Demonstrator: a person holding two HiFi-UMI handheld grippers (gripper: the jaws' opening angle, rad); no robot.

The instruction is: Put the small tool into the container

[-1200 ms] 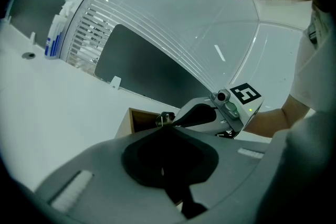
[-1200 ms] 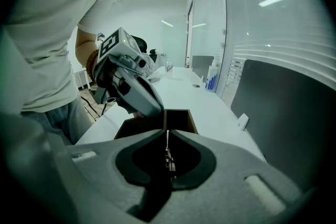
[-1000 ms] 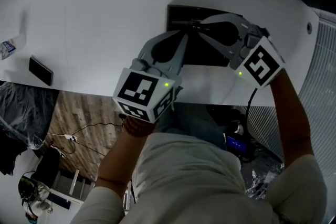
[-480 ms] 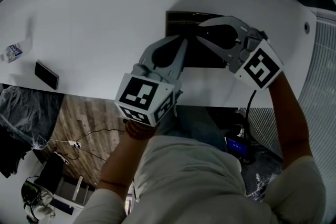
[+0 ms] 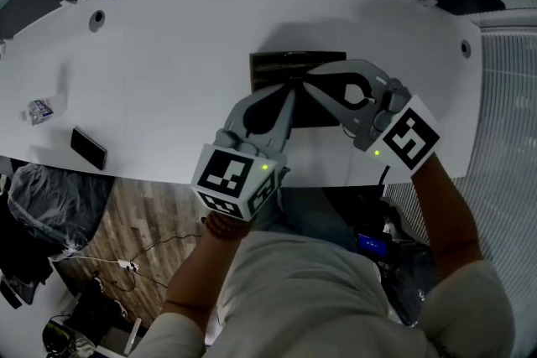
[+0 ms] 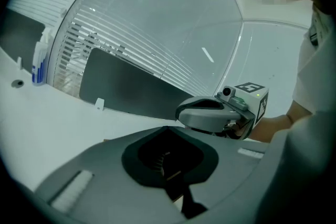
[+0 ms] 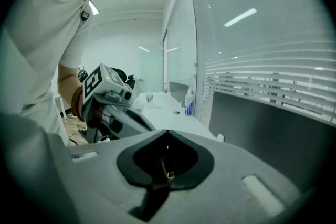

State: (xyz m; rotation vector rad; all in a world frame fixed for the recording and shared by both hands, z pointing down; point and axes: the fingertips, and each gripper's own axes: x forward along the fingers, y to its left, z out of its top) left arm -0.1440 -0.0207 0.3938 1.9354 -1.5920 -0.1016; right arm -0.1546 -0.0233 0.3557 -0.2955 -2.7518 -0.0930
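Both grippers are over the dark container [image 5: 267, 67] on the white worktop [image 5: 159, 54]. My left gripper [image 5: 290, 90] has its fingers pressed together, tips just beside the right gripper [image 5: 307, 88], whose fingers are also pressed together. The small tool [image 7: 167, 171], thin and metallic, shows in the dark hollow between the right fingers. I cannot tell whether it is pinched.
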